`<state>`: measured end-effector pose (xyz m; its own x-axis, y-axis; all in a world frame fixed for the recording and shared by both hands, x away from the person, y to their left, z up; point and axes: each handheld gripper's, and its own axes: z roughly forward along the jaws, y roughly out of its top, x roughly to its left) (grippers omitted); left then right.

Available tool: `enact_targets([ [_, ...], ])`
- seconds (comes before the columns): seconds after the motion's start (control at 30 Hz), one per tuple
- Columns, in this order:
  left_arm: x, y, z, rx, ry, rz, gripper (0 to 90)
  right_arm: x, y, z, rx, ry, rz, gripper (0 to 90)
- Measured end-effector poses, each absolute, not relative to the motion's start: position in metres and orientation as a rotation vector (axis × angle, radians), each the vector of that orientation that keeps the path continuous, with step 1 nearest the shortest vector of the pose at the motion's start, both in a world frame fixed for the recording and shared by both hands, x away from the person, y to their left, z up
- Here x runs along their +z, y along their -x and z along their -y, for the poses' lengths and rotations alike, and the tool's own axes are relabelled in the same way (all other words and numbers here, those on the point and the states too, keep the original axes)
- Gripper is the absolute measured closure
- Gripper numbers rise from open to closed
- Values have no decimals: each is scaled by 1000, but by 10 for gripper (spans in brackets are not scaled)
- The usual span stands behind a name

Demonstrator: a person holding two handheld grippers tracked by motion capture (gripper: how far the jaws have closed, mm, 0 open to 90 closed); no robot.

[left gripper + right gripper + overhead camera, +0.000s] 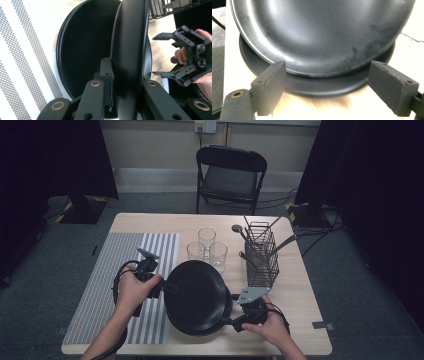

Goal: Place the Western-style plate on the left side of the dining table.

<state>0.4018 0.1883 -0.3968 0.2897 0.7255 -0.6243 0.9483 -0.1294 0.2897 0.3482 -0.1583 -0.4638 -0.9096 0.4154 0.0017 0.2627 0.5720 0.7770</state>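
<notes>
**Top plate lifting off the stack, left grip carrying it**

Near the front edge of the table (300, 340), slightly right of its middle, sits a stack of black plates (222, 317). The top plate (195, 295) is tilted up off that stack: its left rim is raised and its right side hangs low over the plates beneath.

The left gripper (159, 287) is clenched on the top plate's raised left rim; in the left gripper view the jaws stand on either side of the rim (130, 62), one pad flat against its face. The right gripper (235, 322) waits at the stack's right-hand edge with its fingers (270, 87) spread wide and grasping nothing; in the right gripper view the plate's underside (324, 32) hangs above the gap between them.

To do this step well, I judge the left hand should keep its pinch deep enough on the rim that the plate cannot pivot out, and raise it until the low edge clears the stack before carrying it sideways toward the striped mat (160, 250) at the table's left. The right gripper is best kept clear of the swinging edge, or ready to steady the lower plates if they drag along.

Farther back, three glasses (207, 250) stand near the table's centre, just beyond the plates. A wire cutlery basket (261, 257) holding utensils stands toward the far right edge. Any sweep backward risks clipping the glasses.
</notes>
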Motion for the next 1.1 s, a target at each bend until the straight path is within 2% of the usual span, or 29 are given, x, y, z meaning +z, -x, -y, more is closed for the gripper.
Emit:
enact_targets([
  [0.57,-371,-414,-183,-385,-2015,-1507,789,-465,-343,189,1202,-621,-2615,146],
  [1.1,-339,-415,-198,-363,-1994,-1504,788,-478,-340,203,1144,-665,-2629,146],
])
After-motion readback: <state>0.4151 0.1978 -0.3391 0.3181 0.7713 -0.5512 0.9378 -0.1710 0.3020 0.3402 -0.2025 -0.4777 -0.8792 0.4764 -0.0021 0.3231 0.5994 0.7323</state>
